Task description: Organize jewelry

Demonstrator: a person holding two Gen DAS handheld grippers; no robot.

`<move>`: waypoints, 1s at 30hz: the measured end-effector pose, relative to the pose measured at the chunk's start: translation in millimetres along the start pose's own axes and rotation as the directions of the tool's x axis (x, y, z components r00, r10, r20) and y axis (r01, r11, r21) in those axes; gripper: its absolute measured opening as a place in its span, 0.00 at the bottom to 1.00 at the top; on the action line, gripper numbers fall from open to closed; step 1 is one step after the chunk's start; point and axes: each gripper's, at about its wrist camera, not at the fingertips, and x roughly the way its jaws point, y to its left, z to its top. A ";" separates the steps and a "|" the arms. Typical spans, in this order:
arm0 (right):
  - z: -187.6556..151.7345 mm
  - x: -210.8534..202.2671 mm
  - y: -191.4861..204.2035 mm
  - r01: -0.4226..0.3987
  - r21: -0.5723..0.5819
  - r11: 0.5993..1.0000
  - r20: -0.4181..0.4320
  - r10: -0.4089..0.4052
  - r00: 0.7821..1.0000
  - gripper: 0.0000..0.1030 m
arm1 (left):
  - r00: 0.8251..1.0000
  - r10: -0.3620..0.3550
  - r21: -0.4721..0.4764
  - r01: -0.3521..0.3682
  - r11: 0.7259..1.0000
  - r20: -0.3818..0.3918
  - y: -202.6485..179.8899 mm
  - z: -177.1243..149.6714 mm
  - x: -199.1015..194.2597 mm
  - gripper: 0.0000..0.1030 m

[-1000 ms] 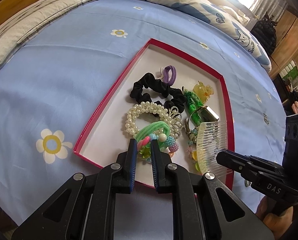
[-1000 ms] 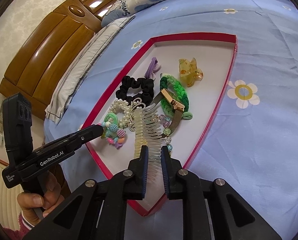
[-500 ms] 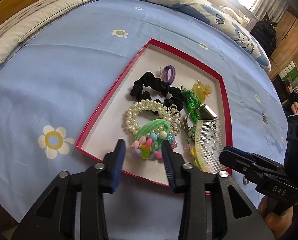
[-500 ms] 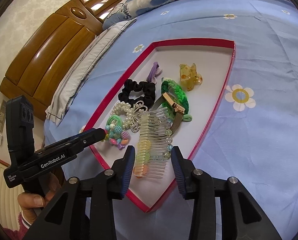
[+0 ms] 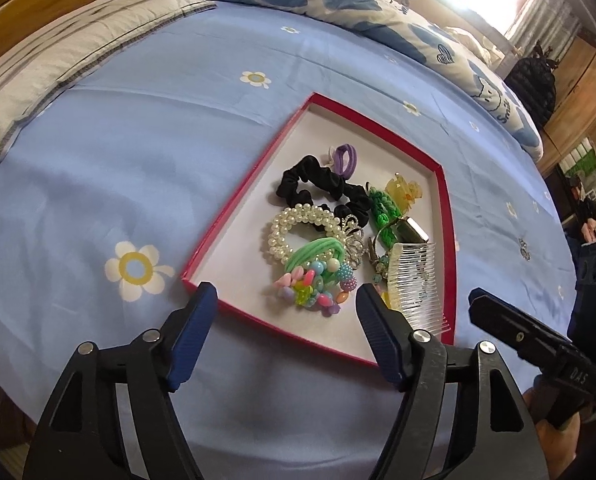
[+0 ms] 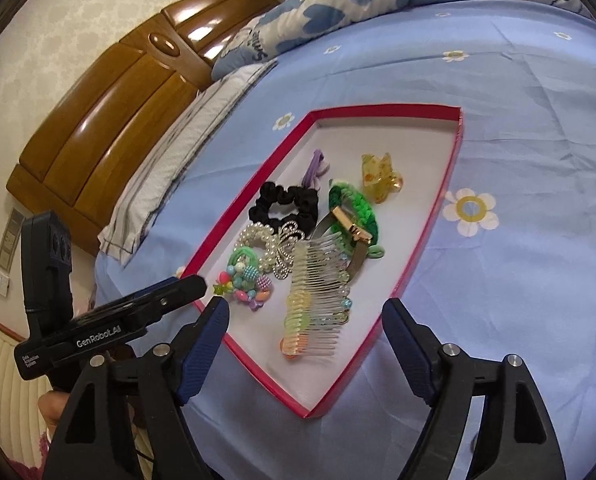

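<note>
While I am holding both tools low over the near edge of the bed, my left gripper point(image 5: 286, 304) is spreading its blue-padded fingers wide with nothing between them, and my right gripper point(image 6: 303, 322) is gaping the same way, released. Both are hovering just short of the shallow red-rimmed white tray point(image 5: 234, 216), whose near corner is pointing at me. Inside it, the clear plastic comb point(image 6: 317, 292) is lying flat by the right rim, beside the green beaded hair tie point(image 5: 317, 268), the pearl bracelet point(image 5: 298, 220) and the black fabric scrunchie point(image 5: 317, 184); the tray's far half is lying bare. The tray is resting on a blue flowered bedsheet point(image 5: 138, 152), with a brown wooden headboard point(image 6: 110, 108) beyond.
</note>
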 end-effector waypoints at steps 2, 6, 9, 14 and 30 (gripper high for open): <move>-0.5 -4.2 -2.1 -0.001 0.010 1.000 0.013 0.001 1.000 0.79 | 1.000 -0.003 -0.010 0.003 1.000 0.005 2.3 -1.6 -4.5 0.72; -2.3 -13.8 -1.5 -0.014 0.011 1.000 0.046 0.014 0.999 0.79 | 1.000 -0.001 -0.007 0.002 1.000 0.019 0.7 -7.0 -15.3 0.72; -5.6 -22.4 1.1 -0.026 0.007 1.000 0.072 0.025 0.997 0.79 | 0.999 0.013 0.004 -0.013 1.000 0.034 -3.9 -13.5 -25.6 0.76; -14.3 -36.7 4.5 -0.030 0.003 1.000 0.105 0.030 0.994 0.80 | 0.998 0.022 0.010 -0.023 1.000 0.060 -9.4 -24.0 -41.4 0.81; -34.0 -108.9 43.2 0.160 -0.197 0.967 0.304 -0.095 0.948 0.93 | 0.946 0.133 0.150 -0.184 0.971 0.295 -46.7 -49.5 -108.5 0.99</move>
